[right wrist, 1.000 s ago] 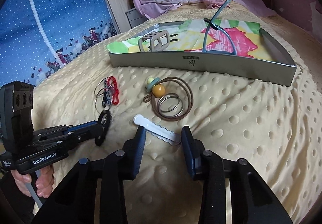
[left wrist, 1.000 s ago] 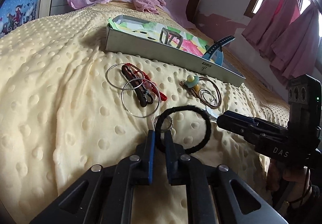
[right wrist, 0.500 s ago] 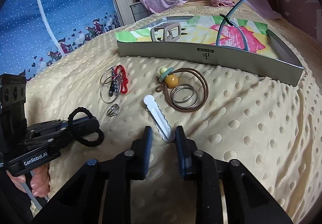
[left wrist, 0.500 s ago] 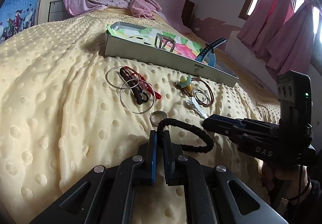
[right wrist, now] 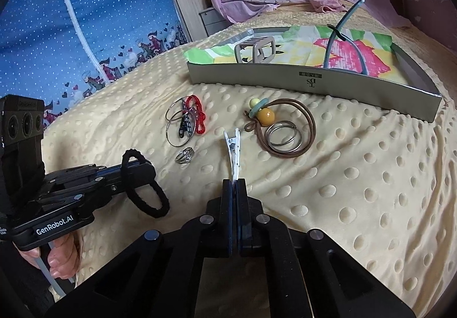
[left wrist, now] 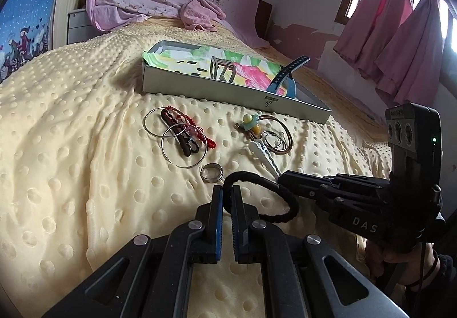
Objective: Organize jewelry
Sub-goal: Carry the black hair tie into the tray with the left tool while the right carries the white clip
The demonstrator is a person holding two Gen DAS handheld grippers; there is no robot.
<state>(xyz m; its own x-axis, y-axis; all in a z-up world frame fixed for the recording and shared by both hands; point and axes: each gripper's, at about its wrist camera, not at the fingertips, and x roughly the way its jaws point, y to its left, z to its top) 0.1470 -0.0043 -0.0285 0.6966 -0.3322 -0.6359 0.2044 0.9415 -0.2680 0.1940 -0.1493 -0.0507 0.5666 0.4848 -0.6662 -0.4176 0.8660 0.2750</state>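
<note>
The grey rectangular cardboard tray lies on the cream dotted fleece blanket, upper centre-right. Below it: brown cord necklace, centre; thin silver bangles, left.

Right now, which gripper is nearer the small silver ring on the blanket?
Left. The left gripper, shut on the black hair tie, sits just behind the ring. The right gripper, holding the white clip, is farther off.

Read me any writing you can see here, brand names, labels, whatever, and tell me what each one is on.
"GenRobot.AI": white label on the left gripper body.
"DAS": side of the right gripper body.
"DS"-like logo on the grey tray front wall; uncertain, and the small print above it is too small to read.
Faint text atop the left gripper's camera block: unreadable.
</note>
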